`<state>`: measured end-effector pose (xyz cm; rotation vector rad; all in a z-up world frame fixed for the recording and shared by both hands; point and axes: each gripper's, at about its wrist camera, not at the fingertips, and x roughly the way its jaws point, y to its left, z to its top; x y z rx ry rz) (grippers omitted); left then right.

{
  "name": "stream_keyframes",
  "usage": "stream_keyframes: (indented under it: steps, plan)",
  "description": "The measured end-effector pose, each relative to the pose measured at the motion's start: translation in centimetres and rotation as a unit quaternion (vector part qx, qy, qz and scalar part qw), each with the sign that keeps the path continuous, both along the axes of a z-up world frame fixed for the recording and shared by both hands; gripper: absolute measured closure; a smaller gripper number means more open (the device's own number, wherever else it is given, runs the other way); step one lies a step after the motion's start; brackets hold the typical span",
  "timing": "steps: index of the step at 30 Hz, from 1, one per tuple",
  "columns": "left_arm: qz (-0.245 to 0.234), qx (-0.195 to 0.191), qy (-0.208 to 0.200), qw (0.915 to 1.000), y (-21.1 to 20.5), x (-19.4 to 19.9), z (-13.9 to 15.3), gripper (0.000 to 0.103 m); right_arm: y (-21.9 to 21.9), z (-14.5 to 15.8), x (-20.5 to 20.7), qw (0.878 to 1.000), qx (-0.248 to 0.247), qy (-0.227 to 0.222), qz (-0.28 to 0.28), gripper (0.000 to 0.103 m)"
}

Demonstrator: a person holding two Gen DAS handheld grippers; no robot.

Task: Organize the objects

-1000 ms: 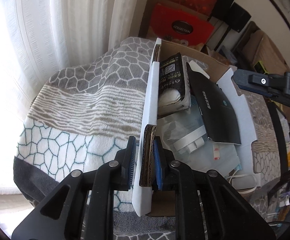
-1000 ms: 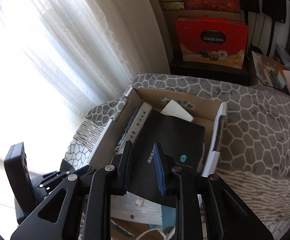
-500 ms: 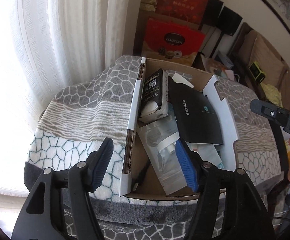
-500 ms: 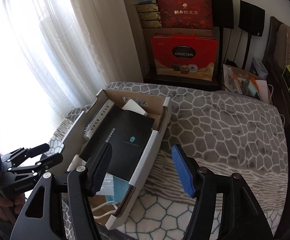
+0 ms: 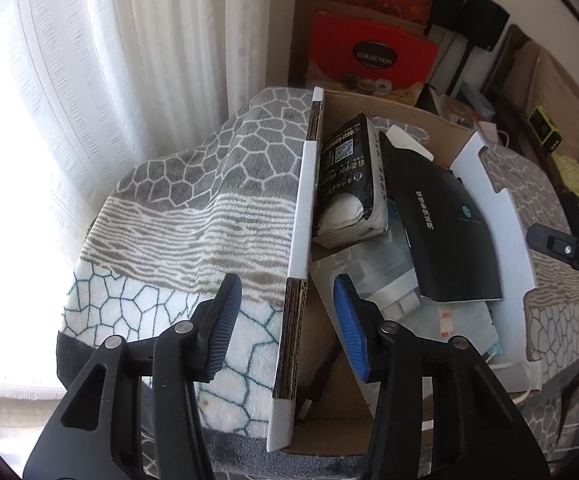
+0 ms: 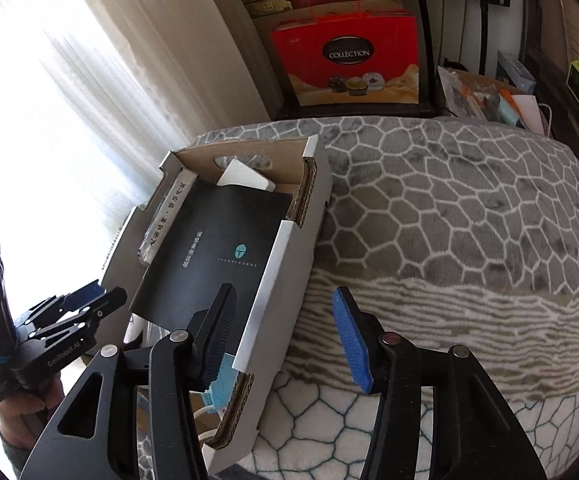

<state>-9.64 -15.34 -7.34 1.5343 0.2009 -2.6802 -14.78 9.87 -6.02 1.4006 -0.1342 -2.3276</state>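
An open cardboard box with white outer walls lies on a patterned blanket. It holds a black booklet, a black-and-white packet, clear plastic bags and a white card. My left gripper is open and straddles the box's left wall without touching it. My right gripper is open and straddles the box's right wall. The booklet also shows in the right wrist view.
A red gift bag and stacked boxes stand behind the bed by the curtain. A cluttered side surface lies at the back right. The blanket spreads to the right of the box.
Both grippers have opened over the last second; the left let go of the box's left wall. Both then moved closer, each now straddling a side wall.
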Motion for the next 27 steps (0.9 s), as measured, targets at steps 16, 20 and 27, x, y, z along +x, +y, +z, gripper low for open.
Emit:
stream_keyframes:
  steps: [16, 20, 27]
  plan:
    - [-0.023, -0.008, -0.027, 0.9993, 0.6, -2.7, -1.4, 0.093, -1.6, -1.8, -0.8, 1.000, 0.006, -0.026, 0.014, 0.079]
    - [-0.031, -0.002, -0.023, 0.9993, 1.3, -2.3, -1.0, 0.093, -1.0, -1.7, -0.8, 1.000, 0.010, -0.017, 0.006, 0.080]
    - [-0.053, 0.001, 0.003, 0.9986, 4.7, -1.4, 0.9, 0.093, 2.4, 0.5, -0.2, 1.000, 0.015, 0.011, -0.003, 0.081]
